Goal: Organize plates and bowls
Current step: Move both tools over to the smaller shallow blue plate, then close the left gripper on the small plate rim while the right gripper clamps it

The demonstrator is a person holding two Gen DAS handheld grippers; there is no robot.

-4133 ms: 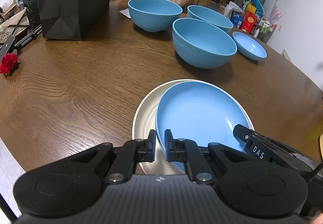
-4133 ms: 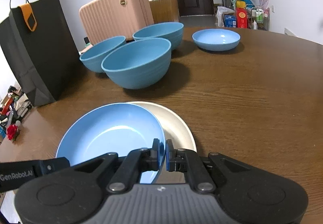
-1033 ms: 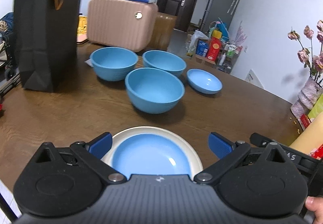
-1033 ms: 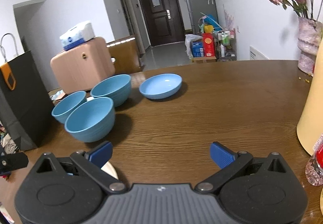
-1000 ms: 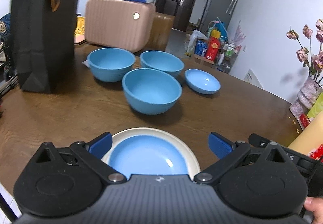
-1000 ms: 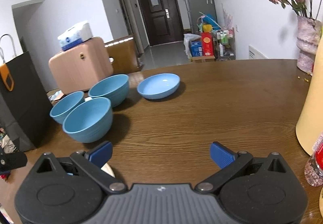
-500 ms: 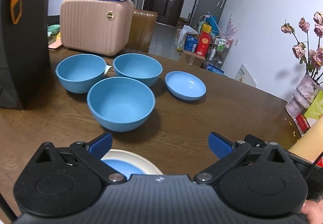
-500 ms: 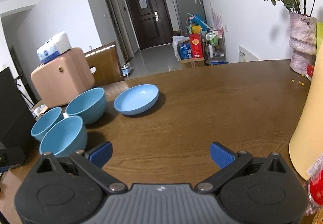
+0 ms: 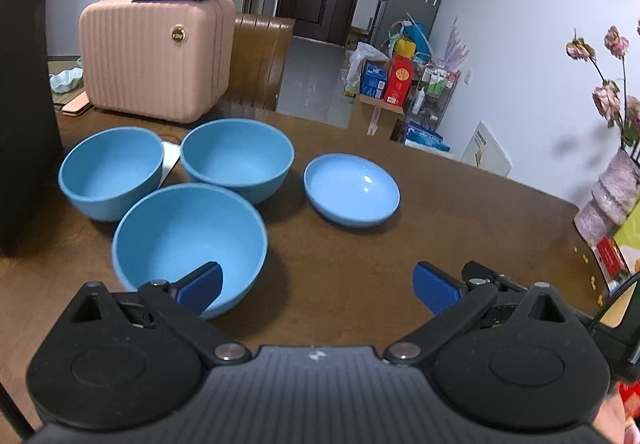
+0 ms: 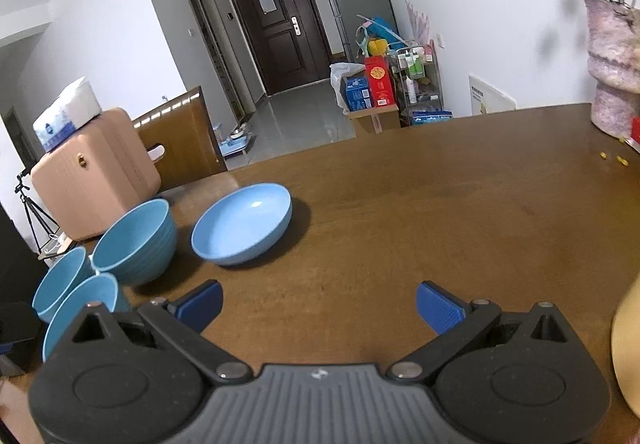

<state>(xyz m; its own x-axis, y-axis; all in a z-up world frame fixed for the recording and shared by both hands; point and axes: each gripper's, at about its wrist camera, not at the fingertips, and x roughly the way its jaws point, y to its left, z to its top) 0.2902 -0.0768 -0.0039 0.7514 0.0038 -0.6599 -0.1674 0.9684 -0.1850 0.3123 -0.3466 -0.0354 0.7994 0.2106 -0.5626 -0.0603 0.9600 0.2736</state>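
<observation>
Both your tongs are empty and spread wide: the left gripper [image 9: 318, 282] hangs over the wooden table [image 9: 460, 212] with its left pad in front of the nearest deep blue bowl [image 9: 188, 240], and the right gripper [image 10: 319, 304] hovers above bare wood.

From the left wrist view, 3 deep bowls cluster at about 10 to 11 o'clock: the nearest one, a second deep bowl [image 9: 237, 158] behind it, and a third deep bowl [image 9: 110, 170] at its left. The shallow blue dish [image 9: 352, 188] sits alone at about 12 o'clock, apart from them. From the right wrist view that dish [image 10: 242, 230] lies at about 11 o'clock, nearer than the bowls.

You look to be between picks, choosing the next piece. The shallow dish seems the likely target: bring 1 gripper to its rim, straddle the edge, then close.
</observation>
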